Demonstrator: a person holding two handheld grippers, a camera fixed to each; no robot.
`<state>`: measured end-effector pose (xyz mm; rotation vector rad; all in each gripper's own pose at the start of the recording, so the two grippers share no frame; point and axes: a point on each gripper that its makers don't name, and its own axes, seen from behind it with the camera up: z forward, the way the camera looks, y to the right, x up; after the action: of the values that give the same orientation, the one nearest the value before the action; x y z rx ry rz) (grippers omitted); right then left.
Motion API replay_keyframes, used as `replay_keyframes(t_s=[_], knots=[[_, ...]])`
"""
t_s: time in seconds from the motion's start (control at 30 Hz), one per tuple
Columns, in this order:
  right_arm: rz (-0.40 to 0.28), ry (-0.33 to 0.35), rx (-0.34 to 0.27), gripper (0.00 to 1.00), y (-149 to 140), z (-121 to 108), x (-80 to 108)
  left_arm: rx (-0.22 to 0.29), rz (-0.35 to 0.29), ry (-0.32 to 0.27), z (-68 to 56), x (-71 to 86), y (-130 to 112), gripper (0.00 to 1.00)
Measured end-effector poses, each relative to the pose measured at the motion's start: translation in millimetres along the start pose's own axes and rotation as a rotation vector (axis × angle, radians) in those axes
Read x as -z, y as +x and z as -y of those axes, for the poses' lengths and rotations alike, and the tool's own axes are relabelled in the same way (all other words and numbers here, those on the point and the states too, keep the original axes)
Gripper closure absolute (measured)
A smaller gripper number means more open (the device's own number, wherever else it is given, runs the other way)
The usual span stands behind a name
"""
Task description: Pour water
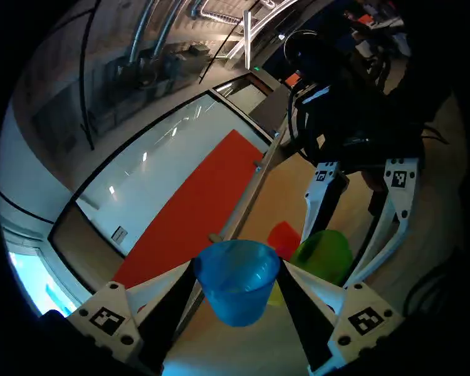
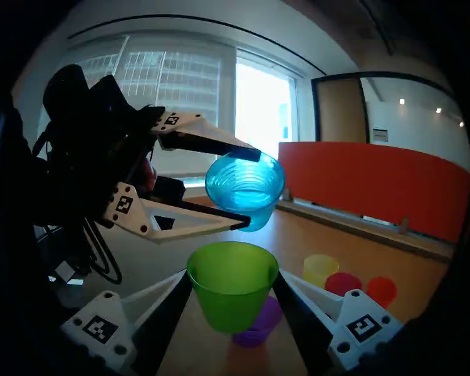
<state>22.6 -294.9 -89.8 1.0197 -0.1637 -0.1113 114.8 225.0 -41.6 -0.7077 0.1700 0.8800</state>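
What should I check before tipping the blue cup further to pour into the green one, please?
1. Left gripper grip on blue cup: both fingers press its sides: ok.
2. Right gripper grip on green cup: both fingers press its sides: ok.
3. Green cup upright, mouth facing up: ok.
4. Blue cup higher than the green cup, mouth tipped towards it: ok.
5. Blue rim directly over the green mouth: cannot tell, the depth between them is unclear.
6. Water in the blue cup: cannot tell.
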Motion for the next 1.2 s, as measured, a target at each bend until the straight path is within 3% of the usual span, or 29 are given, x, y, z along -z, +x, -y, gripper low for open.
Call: replay_keyframes(t_s=[0.7, 1.2], knots=[[-0.004, -0.004, -0.004, 0.09, -2.2, -3.3, 0.0, -0.091, -0.001, -0.015, -10.5, -6.6, 7.4, 0.12], [-0.007, -0.007, -0.001, 0.09, -1.9, -5.5, 0.4, -0.151, -0.001, -0.011, -11.4, -5.1, 12.3, 0.12]])
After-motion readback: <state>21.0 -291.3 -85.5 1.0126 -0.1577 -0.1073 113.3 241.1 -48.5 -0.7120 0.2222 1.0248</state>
